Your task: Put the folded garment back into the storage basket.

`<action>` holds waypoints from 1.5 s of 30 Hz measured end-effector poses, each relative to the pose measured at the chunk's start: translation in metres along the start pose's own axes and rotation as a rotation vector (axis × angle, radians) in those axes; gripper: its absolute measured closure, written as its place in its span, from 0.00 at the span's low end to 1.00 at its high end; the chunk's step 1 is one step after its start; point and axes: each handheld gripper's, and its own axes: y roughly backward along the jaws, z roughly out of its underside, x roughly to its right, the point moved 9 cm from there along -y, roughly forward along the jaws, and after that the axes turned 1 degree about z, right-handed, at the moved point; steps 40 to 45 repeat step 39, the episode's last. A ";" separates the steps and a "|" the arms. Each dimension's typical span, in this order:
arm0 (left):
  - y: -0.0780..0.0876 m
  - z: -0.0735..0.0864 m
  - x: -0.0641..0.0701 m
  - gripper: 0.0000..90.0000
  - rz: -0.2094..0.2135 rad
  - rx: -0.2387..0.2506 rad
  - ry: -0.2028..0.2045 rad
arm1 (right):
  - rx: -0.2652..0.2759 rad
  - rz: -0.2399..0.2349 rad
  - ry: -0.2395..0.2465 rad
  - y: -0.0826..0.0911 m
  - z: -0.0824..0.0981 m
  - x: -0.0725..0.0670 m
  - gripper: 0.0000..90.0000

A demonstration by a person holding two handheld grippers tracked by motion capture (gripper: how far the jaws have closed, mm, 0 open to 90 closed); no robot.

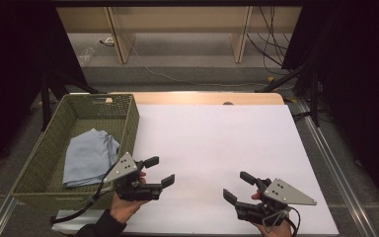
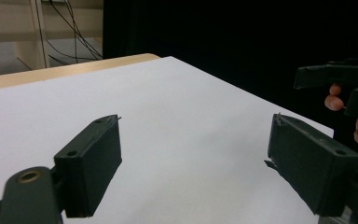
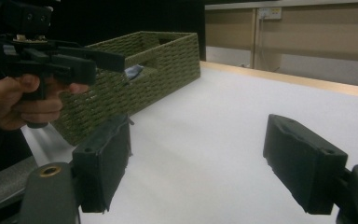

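Far left: a woven green basket (image 1: 44, 163) sits on the left edge of the table, overhanging the white sheet (image 1: 217, 148) only a little. Inside it lies a folded blue cloth (image 1: 89, 155), flat on the basket floor toward the near right wall. From the right gripper view a corner of the cloth (image 3: 134, 71) peeks over the rim. Nothing touches it. It looks put away, so the work seems to be at its finish or at rest.

Just right of the basket: the left gripper (image 1: 159, 171), held in the left hand (image 1: 126, 205), hovers above the sheet beside the basket's near right corner. Jaws spread wide, nothing between them; its own view looks across bare white sheet. It points away from the basket toward the middle of the table, which reads as a hand clear of the cloth, not reaching for it.

Middle: bare sheet, with a strip of wooden table edge (image 1: 202, 97) showing beyond it.

Right: the right gripper (image 1: 238, 185), in the right hand (image 1: 271, 228), hangs low over the near right part of the sheet, well apart from basket and cloth. Jaws spread, holding nothing. It points left and forward, so its view takes in the basket and the other hand.

Both tools sit level and mirrored, a neutral waiting stance by my judgement.
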 end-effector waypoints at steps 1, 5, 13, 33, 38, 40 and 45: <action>-0.001 0.002 0.000 0.19 0.002 -0.006 0.001 | 0.000 0.000 0.000 0.000 0.000 0.000 0.27; 0.000 0.004 0.001 0.19 0.012 0.008 0.046 | 0.000 -0.001 0.002 0.000 0.000 0.000 0.27; 0.001 0.007 -0.006 0.19 -0.021 0.005 0.026 | -0.002 -0.004 0.006 0.000 0.000 -0.002 0.27; 0.001 0.006 -0.006 0.18 -0.012 0.007 0.023 | -0.003 -0.005 0.004 0.000 0.000 -0.001 0.27; 0.000 0.006 -0.007 0.18 -0.012 -0.001 0.024 | -0.002 -0.005 0.004 0.000 0.000 -0.001 0.27; 0.000 0.007 -0.007 0.18 -0.012 -0.002 0.024 | -0.003 -0.005 0.004 0.000 0.000 -0.001 0.27; 0.000 0.007 -0.007 0.18 -0.012 -0.002 0.024 | -0.003 -0.005 0.004 0.000 0.000 -0.001 0.27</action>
